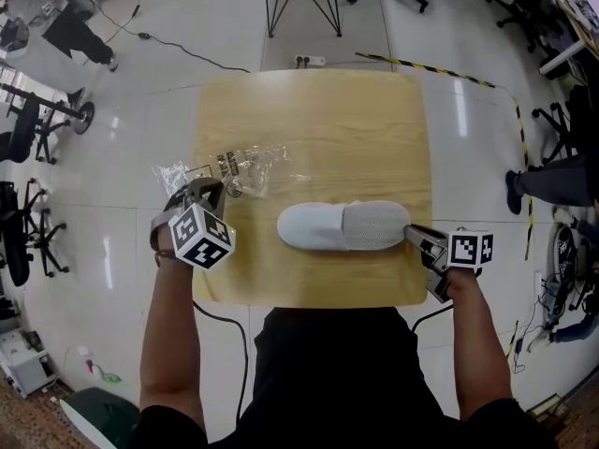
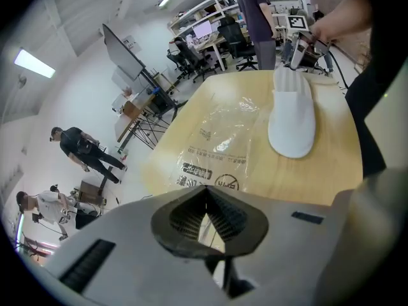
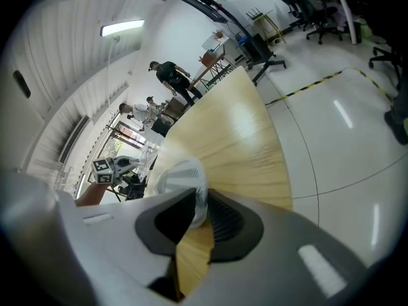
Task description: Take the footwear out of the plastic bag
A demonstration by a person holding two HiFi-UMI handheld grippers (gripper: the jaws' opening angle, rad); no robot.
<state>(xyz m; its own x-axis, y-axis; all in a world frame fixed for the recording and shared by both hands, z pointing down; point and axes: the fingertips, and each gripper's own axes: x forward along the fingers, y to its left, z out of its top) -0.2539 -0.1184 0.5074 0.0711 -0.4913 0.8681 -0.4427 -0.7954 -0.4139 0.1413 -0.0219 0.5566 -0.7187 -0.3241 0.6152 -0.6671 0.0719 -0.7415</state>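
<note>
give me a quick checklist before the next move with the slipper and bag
1. Slipper out of the bag: ok, it lies on the table beside the bag.
2. Right gripper on slipper: ok, jaws closed on its end.
3. Left gripper on bag: ok, jaws shut on the bag's edge.
4. Bag empty: ok, it looks flat and clear, with nothing inside.
5. Slipper fully on the table: ok.
6. One slipper or a stacked pair: cannot tell.
</note>
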